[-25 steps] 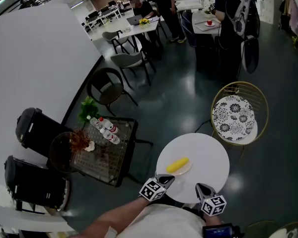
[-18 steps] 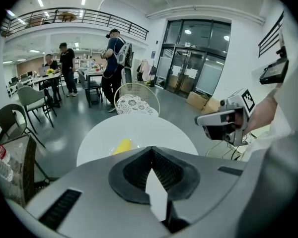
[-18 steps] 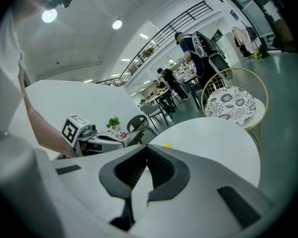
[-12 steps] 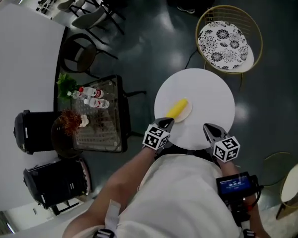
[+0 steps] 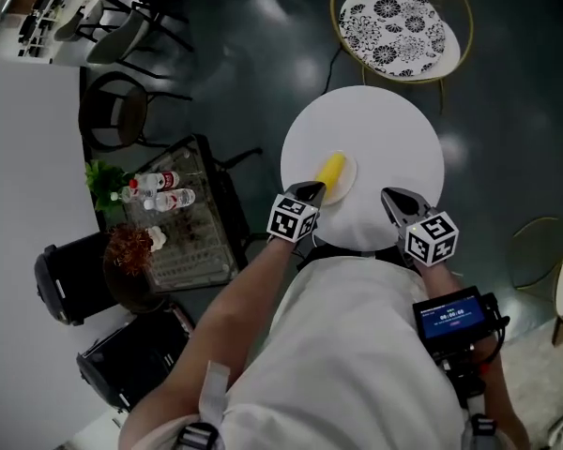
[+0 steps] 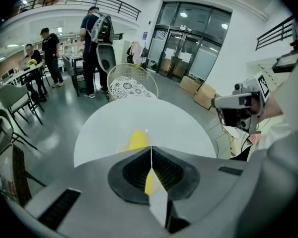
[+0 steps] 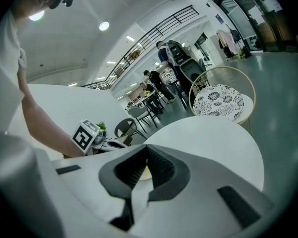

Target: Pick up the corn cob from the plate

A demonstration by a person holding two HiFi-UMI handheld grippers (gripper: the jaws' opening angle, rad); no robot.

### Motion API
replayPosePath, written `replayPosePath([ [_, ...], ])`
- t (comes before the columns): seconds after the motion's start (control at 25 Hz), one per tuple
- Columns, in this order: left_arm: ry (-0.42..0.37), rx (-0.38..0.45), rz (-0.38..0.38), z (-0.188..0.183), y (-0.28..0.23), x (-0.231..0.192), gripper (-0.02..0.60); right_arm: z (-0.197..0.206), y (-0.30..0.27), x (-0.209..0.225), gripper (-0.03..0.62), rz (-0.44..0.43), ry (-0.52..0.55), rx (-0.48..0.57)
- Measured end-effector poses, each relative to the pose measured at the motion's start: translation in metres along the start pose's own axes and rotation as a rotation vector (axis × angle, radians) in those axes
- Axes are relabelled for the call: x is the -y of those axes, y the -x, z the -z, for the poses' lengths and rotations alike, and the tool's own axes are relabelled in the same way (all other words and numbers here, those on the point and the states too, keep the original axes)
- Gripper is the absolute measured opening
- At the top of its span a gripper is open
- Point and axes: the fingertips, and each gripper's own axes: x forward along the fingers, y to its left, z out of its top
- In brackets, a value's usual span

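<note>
A yellow corn cob [image 5: 331, 171] lies on a small pale plate [image 5: 351, 174] at the left part of a round white table [image 5: 387, 129]. My left gripper [image 5: 311, 191] is shut and empty, its tip just short of the cob's near end. In the left gripper view the corn cob [image 6: 137, 138] lies right beyond the closed left gripper [image 6: 150, 148]. My right gripper [image 5: 391, 198] hovers over the table's near edge to the right, apart from the plate. In its own view the right gripper [image 7: 146, 147] has its tips together with nothing held.
A gold wire chair with a patterned cushion [image 5: 400, 15] stands behind the table. Left of the table is a glass side table [image 5: 199, 251] with bottles and a plant. Two black bins [image 5: 70, 277] and a dark chair [image 5: 120, 112] stand further left. People stand far back [image 6: 97, 31].
The head view has tipped further down. Both grippers have moved forward over the table's near edge, and the left one has come down close to the cob.
</note>
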Motion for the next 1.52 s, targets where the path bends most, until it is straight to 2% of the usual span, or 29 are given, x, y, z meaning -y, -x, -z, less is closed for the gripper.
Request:
replayPosePath([
  [0.4,-0.072,-0.138,-0.032,-0.003,-0.016,-0.014,0.016,-0.003,0.008,-0.003,0.009,0.079,-0.053,0.05],
  [0.44,-0.069,-0.152,-0.025,-0.002,-0.017,-0.012,0.056,-0.002,0.01,-0.003,0.009,0.086,-0.059,0.055],
  [0.6,-0.055,-0.223,-0.005,0.006,-0.027,-0.007,0.13,0.001,0.017,0.002,0.009,0.111,-0.08,0.075],
  [0.84,-0.033,-0.312,-0.042,0.015,-0.045,-0.016,0.272,0.011,0.023,0.01,0.009,0.135,-0.107,0.093],
  [1.2,-0.041,-0.41,-0.051,0.026,-0.065,-0.02,0.278,0.03,0.037,0.019,0.009,0.18,-0.154,0.106],
  [1.52,-0.046,-0.495,-0.11,0.038,-0.073,-0.029,0.276,0.034,0.041,0.022,0.009,0.205,-0.175,0.116],
])
